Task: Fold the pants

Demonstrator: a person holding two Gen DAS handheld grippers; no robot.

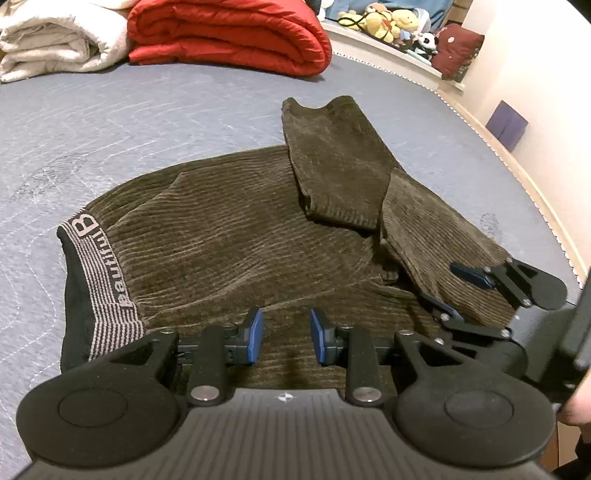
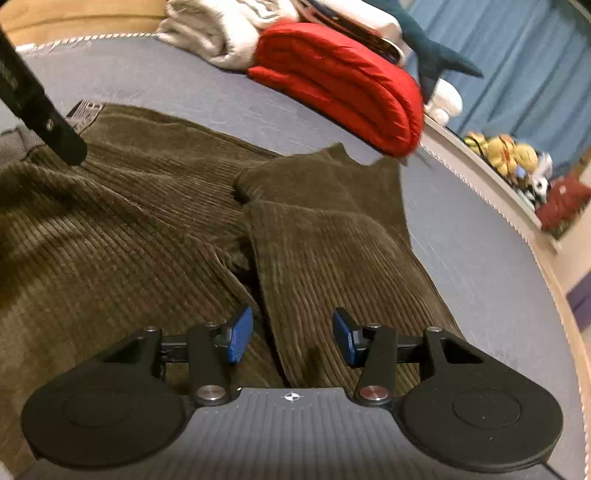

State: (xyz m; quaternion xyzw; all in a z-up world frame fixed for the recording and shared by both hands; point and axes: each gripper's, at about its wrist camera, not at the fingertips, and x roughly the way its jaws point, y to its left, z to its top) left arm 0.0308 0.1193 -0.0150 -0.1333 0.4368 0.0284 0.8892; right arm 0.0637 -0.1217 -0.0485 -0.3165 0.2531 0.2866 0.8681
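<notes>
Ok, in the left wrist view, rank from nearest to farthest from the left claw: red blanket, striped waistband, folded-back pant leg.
1. Striped waistband, just left of the left claw.
2. Folded-back pant leg, ahead, slightly right.
3. Red blanket, far end of the bed.

Bare mattress (image 1: 147,122) before red quilt (image 1: 229,33)

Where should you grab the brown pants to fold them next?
Probably the striped waistband at the left end of the pants. It is a thick, firm edge lying flat on the bed, so the open left gripper could come in from the left side, low, and pinch it. The legs are already doubled back on the right, near the open right gripper.
</notes>
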